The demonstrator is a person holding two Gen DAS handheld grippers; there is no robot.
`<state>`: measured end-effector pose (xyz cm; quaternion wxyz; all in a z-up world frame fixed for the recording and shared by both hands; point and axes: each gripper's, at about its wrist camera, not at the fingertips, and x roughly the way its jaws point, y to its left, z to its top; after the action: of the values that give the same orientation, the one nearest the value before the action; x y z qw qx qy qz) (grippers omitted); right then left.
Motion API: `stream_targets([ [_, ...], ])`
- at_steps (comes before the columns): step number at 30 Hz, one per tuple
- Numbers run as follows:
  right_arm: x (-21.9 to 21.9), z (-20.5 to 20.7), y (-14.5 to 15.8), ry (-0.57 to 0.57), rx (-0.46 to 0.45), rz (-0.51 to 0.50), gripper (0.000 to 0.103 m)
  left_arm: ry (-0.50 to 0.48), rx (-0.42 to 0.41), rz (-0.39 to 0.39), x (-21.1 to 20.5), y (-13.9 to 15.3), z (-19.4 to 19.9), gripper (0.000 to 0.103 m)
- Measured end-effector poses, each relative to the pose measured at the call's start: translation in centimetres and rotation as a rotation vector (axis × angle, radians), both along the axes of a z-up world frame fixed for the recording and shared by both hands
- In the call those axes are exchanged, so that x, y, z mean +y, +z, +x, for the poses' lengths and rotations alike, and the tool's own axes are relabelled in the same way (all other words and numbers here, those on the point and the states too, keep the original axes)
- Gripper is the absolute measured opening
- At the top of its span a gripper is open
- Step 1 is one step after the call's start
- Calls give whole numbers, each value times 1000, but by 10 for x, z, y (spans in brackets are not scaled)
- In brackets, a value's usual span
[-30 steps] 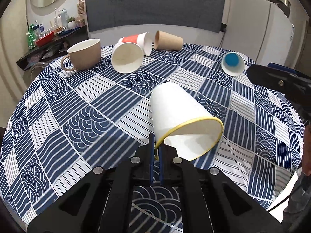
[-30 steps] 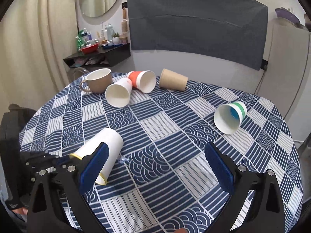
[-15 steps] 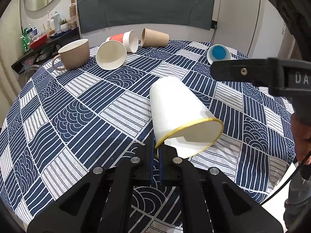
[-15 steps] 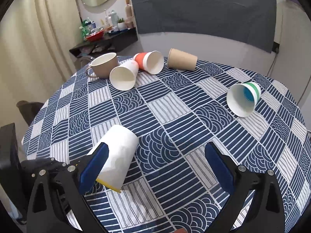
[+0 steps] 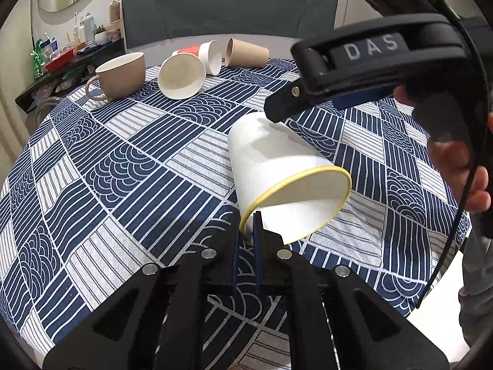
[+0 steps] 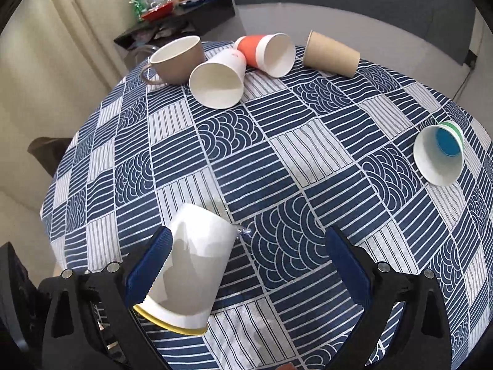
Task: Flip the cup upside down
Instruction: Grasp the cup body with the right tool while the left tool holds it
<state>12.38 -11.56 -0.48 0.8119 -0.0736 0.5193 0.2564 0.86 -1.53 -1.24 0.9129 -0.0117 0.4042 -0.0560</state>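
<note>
Black left gripper (image 5: 245, 240) with silver screws; black right gripper (image 6: 246, 265) wears blue pads (image 6: 346, 265), lettered "DAS".

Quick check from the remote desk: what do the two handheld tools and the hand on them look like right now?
Both tools are matte black with silver screws and blue finger pads. The left tool has narrow pads; the right tool has broad ribbed ones, white "DAS" lettering and a black cable. A bare hand grips it.

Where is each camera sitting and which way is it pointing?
Left wrist: on the left tool, facing across the table; its fingers pinch the yellow-rimmed cup at the rim.
Right wrist: on the open right tool, looking down over the table; blue pads show.
Shared: that cup, the mug.
</note>
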Motion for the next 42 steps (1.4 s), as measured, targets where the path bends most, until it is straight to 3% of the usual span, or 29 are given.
stream_targets([
  [6, 9, 6, -1, 5, 87, 59, 95, -18, -18, 15, 2, 3, -11, 8],
  [17, 14, -2, 0, 9, 166, 107, 95, -15, -45, 23, 10, 8, -32, 8],
  [28, 24, -10, -2, 16, 203, 96, 95, 17, -68, 50, 26, 9, -53, 8],
  [42, 39, 5, -16, 27, 298, -2, 95, 69, -58, 85, 52, 2, -42, 10],
])
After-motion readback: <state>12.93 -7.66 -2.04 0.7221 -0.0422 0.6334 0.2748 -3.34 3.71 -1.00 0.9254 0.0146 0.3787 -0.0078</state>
